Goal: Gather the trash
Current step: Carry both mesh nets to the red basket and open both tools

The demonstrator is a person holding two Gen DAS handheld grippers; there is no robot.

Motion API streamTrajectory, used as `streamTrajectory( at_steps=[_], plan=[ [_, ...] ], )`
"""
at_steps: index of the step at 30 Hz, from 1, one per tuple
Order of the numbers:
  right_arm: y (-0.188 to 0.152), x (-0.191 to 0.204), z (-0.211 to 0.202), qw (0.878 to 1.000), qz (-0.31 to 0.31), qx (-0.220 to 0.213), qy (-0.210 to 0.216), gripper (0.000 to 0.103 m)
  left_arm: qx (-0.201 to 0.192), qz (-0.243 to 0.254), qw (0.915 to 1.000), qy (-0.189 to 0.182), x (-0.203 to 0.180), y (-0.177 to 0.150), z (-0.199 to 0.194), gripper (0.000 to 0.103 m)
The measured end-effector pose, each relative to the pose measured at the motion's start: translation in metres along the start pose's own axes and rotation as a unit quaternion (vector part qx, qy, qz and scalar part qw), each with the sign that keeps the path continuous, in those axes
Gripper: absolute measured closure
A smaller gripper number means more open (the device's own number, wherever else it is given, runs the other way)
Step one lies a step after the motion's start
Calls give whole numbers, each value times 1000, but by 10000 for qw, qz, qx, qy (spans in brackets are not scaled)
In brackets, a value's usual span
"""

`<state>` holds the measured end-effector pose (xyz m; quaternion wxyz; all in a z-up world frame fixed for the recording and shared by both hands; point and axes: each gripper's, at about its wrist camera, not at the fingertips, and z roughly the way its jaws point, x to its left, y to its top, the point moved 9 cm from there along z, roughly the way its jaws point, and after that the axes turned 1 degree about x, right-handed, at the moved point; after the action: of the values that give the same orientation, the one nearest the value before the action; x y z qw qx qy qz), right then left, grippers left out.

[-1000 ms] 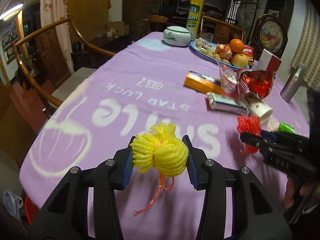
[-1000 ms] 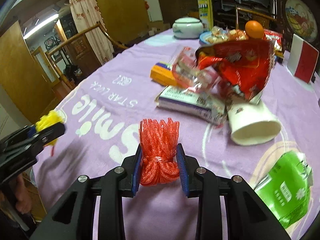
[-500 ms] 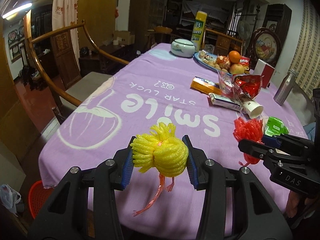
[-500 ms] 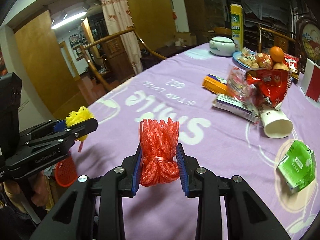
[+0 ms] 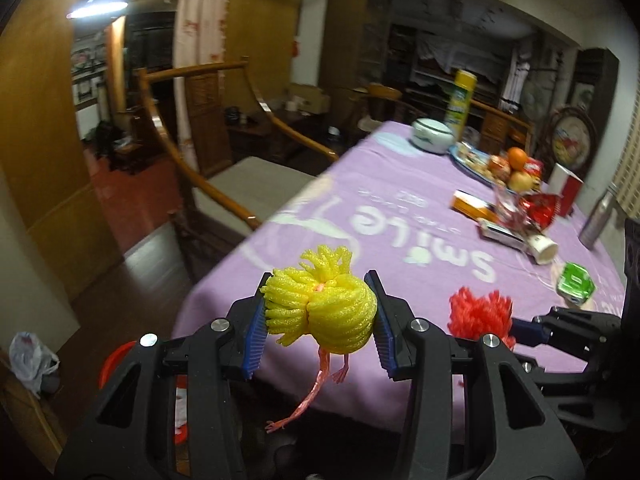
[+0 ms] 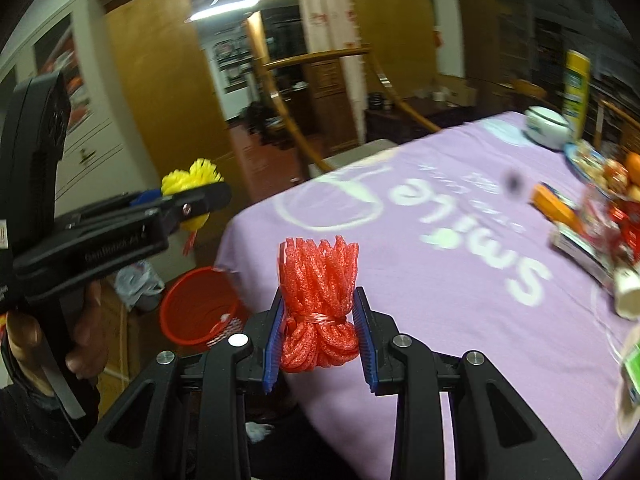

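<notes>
My left gripper [image 5: 318, 326] is shut on a yellow foam net bundle [image 5: 320, 312], held in the air near the table's near-left corner. My right gripper [image 6: 319, 338] is shut on a red foam net bundle [image 6: 318, 292], also held in the air near the table edge. The red bundle also shows in the left wrist view [image 5: 478, 312], and the yellow bundle in the right wrist view [image 6: 192, 174]. A red trash basket [image 6: 200, 308] stands on the floor by the table corner, below both grippers.
The purple-clothed table [image 5: 400, 216] holds a paper cup [image 5: 542, 245], red snack wrapper [image 5: 540, 206], green packet [image 5: 576, 282], orange box [image 5: 470, 204], fruit plate [image 5: 508, 164] and metal bottle [image 5: 598, 216]. A wooden chair [image 5: 224, 168] stands at the left. A plastic bag [image 5: 30, 360] lies on the floor.
Both grippers have pulled back and swung left off the table with their bundles. The table corner, the floor and the red basket have come into view.
</notes>
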<state>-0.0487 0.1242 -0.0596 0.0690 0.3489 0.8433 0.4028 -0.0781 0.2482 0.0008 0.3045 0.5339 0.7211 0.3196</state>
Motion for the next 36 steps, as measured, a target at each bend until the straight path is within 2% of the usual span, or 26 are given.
streamTrajectory(
  at_steps=[6,10,14,20,25,30,36],
  plan=[
    [-3,67,36,9966,-451,420,547,71,89,-515,9972,528,73,-24,-11,57],
    [0,116,57,9899,-742,661,1015,71,298,-998,9908,868,132,-49,-10,57],
    [2,158,91,9825,-1116,896,1191,71,684,-1437,9810,1111,185,-83,4,57],
    [-6,191,155,9738,-1342,1313,1281,71,1350,-2161,9579,1324,253,-145,45,57],
    [-26,211,217,9631,-1458,1849,1305,71,1853,-2467,9411,1381,283,-187,74,56],
    [-42,232,262,9534,-1450,2199,1471,68,2123,-2687,9287,1424,303,-211,92,56],
    [-49,237,295,9501,-1162,2359,1681,64,2172,-2695,9256,1529,312,-218,102,53]
  ],
)
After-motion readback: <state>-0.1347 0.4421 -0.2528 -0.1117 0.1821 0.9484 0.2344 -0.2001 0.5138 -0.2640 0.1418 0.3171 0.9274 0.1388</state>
